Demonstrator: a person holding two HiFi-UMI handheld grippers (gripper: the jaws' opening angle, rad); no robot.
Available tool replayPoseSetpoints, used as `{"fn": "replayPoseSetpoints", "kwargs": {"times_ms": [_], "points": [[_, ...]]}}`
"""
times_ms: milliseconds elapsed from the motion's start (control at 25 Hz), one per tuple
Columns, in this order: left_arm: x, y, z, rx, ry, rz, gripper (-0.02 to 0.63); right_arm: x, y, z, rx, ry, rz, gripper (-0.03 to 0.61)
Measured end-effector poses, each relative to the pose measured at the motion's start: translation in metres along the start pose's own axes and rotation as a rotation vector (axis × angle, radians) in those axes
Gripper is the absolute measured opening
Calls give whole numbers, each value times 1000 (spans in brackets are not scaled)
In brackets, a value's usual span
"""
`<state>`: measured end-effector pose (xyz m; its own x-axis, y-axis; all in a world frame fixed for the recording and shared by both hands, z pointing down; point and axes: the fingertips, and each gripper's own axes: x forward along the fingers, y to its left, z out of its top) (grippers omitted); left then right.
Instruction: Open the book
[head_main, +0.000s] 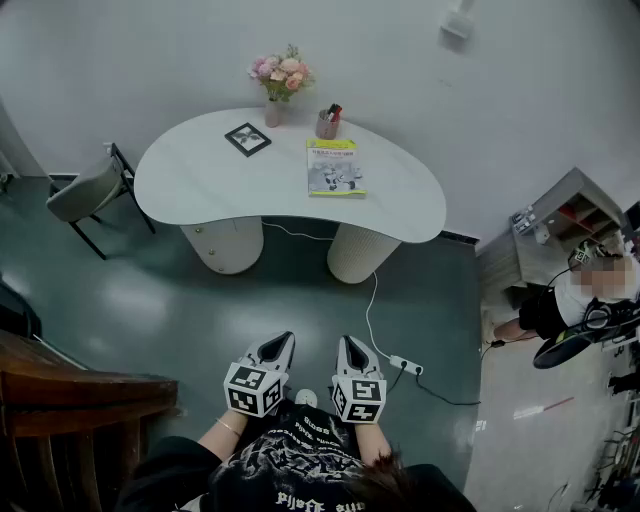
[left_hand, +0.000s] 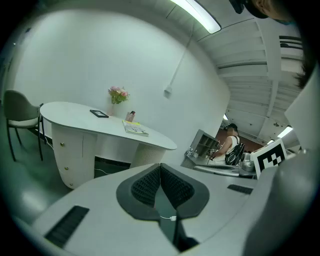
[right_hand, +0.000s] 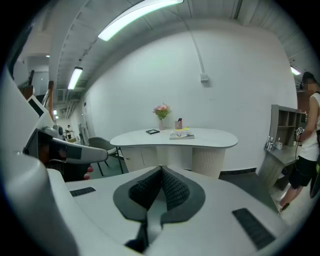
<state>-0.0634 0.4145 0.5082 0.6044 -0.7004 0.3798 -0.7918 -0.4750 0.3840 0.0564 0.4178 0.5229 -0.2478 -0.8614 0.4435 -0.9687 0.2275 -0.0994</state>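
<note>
A closed book (head_main: 335, 166) with a yellow-green cover lies flat on the white kidney-shaped table (head_main: 200, 170), right of its middle. It also shows far off in the left gripper view as the book (left_hand: 135, 129) and in the right gripper view as the book (right_hand: 181, 134). Both grippers are held close to the person's body, well short of the table. My left gripper (head_main: 276, 347) is shut, its tips touching with nothing between them (left_hand: 160, 166). My right gripper (head_main: 354, 351) is shut and empty too (right_hand: 161, 169).
On the table stand a vase of pink flowers (head_main: 280, 80), a pen cup (head_main: 327, 123) and a black-framed square (head_main: 247, 138). A grey chair (head_main: 85, 190) is at the left, a cable and power strip (head_main: 405, 364) on the floor, a shelf (head_main: 565, 215) and a person (head_main: 575, 295) at right.
</note>
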Motion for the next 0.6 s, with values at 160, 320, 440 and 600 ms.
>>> {"fn": "replayPoseSetpoints", "kwargs": {"times_ms": [160,320,440,600], "points": [[3,13,3,-2,-10,-4,23,11,8,2,-13,-6,0,26],[5,32,7,4,-6,-4,25,25,14,6,27,-26,-13,28],[6,50,15,10,-3,0,23,36,20,12,68,-43,-13,28],[4,66,15,12,8,10,23,46,29,17,89,-55,-16,28]]}}
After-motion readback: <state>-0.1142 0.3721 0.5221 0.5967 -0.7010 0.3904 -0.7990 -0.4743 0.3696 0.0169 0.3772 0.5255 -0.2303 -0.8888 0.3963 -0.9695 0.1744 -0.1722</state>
